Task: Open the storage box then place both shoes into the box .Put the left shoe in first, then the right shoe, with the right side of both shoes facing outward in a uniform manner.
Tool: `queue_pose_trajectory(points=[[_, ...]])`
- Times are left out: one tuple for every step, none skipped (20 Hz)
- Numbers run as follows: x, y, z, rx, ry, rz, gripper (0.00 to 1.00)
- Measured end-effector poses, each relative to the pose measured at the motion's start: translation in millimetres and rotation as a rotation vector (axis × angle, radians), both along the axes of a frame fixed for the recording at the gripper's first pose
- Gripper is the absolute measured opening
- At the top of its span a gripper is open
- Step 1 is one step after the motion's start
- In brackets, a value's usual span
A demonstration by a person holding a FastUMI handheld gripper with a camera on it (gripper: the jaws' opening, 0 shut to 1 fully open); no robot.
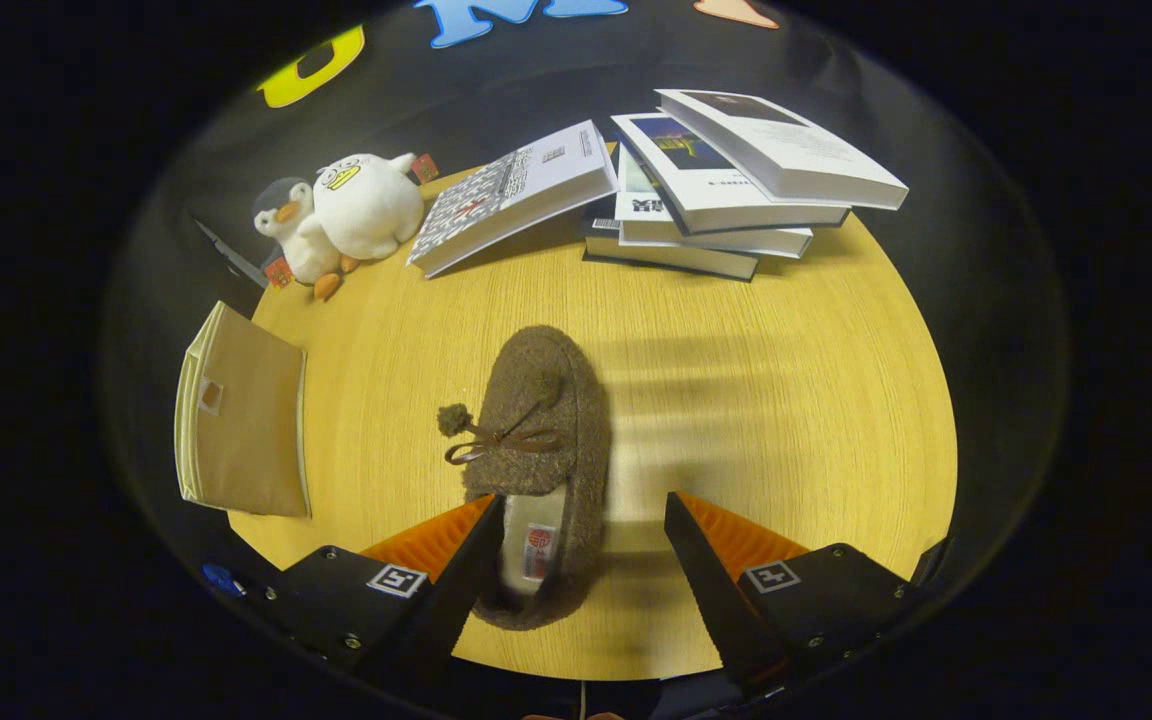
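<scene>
A brown fuzzy slipper (539,440) with a bow and pompoms lies on the wooden table (756,400), toe pointing away from me. Its heel end sits between my fingers, close against the left finger (456,560), with a wide gap to the right finger (701,560). My gripper (584,520) is open and hovers over the heel opening. A tan storage box (241,415) stands at the table's left edge, beyond and left of the fingers, its lid side facing me.
A plush penguin (341,215) sits at the far left of the table. An open book (511,195) leans against a stack of books (726,185) at the far side. Bare table spreads to the right of the slipper.
</scene>
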State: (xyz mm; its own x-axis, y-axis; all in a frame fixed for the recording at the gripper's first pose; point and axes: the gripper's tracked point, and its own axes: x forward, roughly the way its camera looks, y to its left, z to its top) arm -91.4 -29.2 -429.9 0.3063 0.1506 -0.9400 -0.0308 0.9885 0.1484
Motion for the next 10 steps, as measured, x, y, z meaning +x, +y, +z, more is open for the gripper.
queue_pose_trajectory(points=[[-0.5, -0.4, -5.0, -0.002, 0.009, 0.007, 0.99], [-1.3, -1.9, -9.7, -0.009, 0.02, 0.013, 0.99], [0.3, -6.6, -14.5, -0.012, 0.026, 0.018, 0.99], [3.1, -6.3, -18.1, -0.009, 0.029, 0.022, 0.99], [5.2, -5.8, -23.5, -0.008, 0.038, 0.02, 0.98], [8.6, -5.6, -28.0, -0.01, 0.045, 0.021, 0.94], [10.2, -8.2, -34.7, -0.024, 0.053, 0.023, 0.93], [12.9, -7.2, -39.2, -0.022, 0.062, 0.024, 0.92], [12.3, -6.9, -45.3, -0.024, 0.074, 0.024, 0.85], [16.7, -5.5, -43.8, -0.008, 0.078, 0.019, 0.82]])
